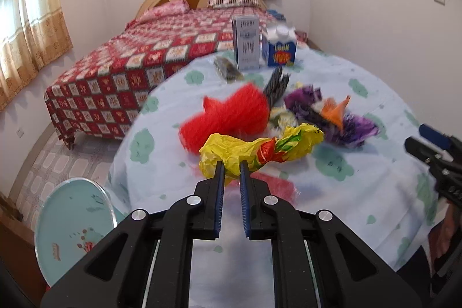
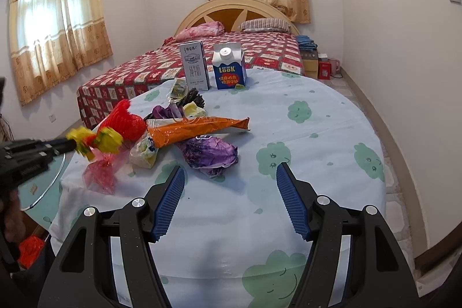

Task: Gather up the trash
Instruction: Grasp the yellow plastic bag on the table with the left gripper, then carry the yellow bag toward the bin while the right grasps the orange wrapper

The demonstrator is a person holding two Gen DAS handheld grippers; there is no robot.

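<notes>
A crumpled yellow wrapper with a red and green twist lies at the near edge of the trash pile. My left gripper is shut on its near end, and the right wrist view shows that grip from the side, at the yellow wrapper. Behind it sit a red foam net, an orange wrapper and a purple foil wrapper. My right gripper stands open just short of the purple foil with nothing between its fingers.
The round table has a pale blue cloth with green clouds. A grey milk carton and a blue carton stand at its far edge. A red cellophane scrap lies near the left rim. A bed stands beyond.
</notes>
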